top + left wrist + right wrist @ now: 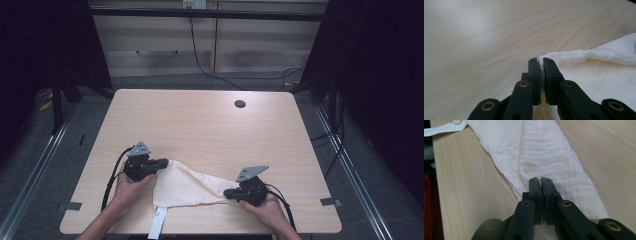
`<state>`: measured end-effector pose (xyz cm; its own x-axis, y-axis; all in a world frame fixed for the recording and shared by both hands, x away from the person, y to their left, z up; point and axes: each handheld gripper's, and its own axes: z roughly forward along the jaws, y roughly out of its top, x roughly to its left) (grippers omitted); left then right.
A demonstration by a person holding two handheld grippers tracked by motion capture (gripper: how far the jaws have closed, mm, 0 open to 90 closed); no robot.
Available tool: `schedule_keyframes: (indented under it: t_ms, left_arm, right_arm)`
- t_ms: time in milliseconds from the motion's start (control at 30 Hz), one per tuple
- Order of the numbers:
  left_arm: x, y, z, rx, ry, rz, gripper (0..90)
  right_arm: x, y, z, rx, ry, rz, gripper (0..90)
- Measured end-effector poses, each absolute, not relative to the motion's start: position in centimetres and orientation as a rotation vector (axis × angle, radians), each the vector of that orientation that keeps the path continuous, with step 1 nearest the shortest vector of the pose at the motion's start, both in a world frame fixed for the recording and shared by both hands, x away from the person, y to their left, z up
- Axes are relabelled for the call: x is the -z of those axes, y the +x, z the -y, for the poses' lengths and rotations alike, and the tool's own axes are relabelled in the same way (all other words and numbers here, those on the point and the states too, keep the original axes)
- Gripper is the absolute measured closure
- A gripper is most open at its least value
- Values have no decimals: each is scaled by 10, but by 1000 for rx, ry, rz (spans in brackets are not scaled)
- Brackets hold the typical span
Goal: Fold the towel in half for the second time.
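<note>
High view: white cloth lies limp near the counter front edge, a strap hanging over it. Left gripper and right gripper each pinch an opposite corner, fingers clamped tight. Looks light, soft, floppy; corners and hems grip best.

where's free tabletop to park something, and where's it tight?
Free: the whole far half of the table, from the white cloth back to the cable hole; also the side strips outside each hand. Crowded: the near edge, where the left gripper and right gripper pinch the cloth's ends.
</note>
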<state>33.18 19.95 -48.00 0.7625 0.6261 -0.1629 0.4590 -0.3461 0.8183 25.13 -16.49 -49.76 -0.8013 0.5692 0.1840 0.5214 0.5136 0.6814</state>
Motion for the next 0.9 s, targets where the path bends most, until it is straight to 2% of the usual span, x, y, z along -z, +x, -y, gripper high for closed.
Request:
schedule_keyframes:
  t_ms: [400, 900]
  left_arm:
    - [451, 302, -187, -271, 1983, -632, 853]
    - [475, 247, -178, -125, 2166, -465, 851]
  right_arm:
    - [499, 278, 178, -1152, 1075, -2596, 880]
    - [500, 278, 180, -1139, 1074, -2570, 880]
